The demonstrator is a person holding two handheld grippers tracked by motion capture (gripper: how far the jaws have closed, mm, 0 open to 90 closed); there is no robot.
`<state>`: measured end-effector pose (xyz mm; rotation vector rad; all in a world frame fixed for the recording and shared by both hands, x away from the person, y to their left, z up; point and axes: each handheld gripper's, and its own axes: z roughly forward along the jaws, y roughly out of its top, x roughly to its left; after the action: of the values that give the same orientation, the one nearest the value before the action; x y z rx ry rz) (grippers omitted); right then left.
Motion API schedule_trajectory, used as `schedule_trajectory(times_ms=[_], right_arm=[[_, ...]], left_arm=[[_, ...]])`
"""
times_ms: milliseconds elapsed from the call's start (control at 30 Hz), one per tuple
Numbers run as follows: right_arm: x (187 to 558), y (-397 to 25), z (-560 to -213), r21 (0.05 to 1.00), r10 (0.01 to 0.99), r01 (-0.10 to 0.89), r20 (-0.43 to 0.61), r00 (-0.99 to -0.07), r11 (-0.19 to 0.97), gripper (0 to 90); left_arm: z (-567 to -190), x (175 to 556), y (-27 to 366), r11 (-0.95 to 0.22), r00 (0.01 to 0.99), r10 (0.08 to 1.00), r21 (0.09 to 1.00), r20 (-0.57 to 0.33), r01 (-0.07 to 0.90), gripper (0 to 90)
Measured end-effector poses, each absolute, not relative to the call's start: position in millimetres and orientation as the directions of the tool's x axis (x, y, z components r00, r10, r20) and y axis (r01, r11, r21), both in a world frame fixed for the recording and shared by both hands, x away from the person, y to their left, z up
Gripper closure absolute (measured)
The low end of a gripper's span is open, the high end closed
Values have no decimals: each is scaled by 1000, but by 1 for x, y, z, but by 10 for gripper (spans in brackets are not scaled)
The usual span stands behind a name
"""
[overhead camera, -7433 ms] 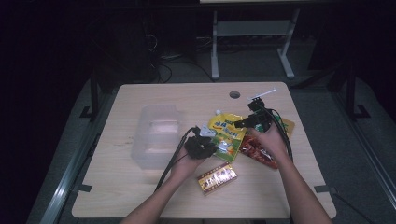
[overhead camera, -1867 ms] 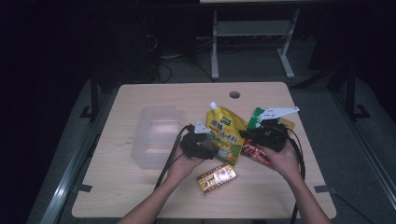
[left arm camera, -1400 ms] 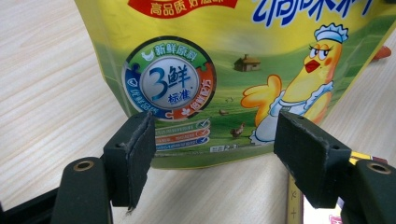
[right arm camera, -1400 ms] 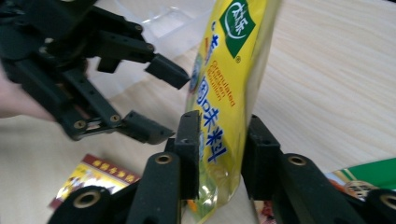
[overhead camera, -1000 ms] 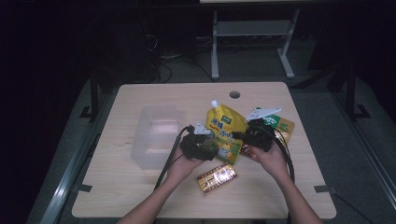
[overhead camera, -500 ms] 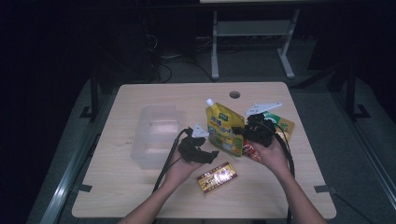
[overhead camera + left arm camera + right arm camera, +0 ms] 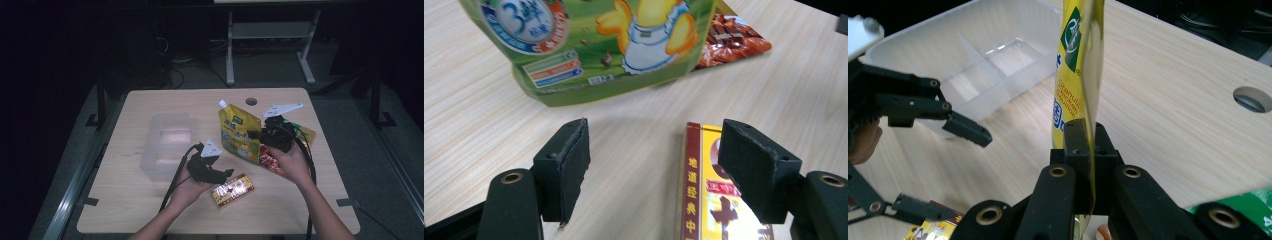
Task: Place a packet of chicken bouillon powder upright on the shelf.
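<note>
Near table centre-right, right gripper (image 7: 257,135) clamped on spout pouch (image 7: 239,136), held upright off the table, approx. beside clear bin (image 7: 167,145). Left gripper (image 7: 651,170) jaws apart, empty, over yellow-red box (image 7: 232,189) near front edge. Nothing binned yet; pouch drop-in, box and red snack pack (image 7: 734,42) left.

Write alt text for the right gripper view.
The right gripper is shut on the edge of a yellow spouted pouch, holding it upright over a wooden table. To the left, the left gripper is open in front of a clear plastic bin.
</note>
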<state>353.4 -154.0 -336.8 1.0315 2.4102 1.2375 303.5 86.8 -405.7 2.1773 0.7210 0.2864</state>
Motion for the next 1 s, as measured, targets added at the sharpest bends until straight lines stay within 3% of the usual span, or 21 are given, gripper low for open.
schedule_trajectory(times_ms=[1000], right_arm=[[362,-110,-288,816,608,406,86,-790,412,899]], left_arm=[[-416,266,100,-517,852,522,783,-31,345,256]])
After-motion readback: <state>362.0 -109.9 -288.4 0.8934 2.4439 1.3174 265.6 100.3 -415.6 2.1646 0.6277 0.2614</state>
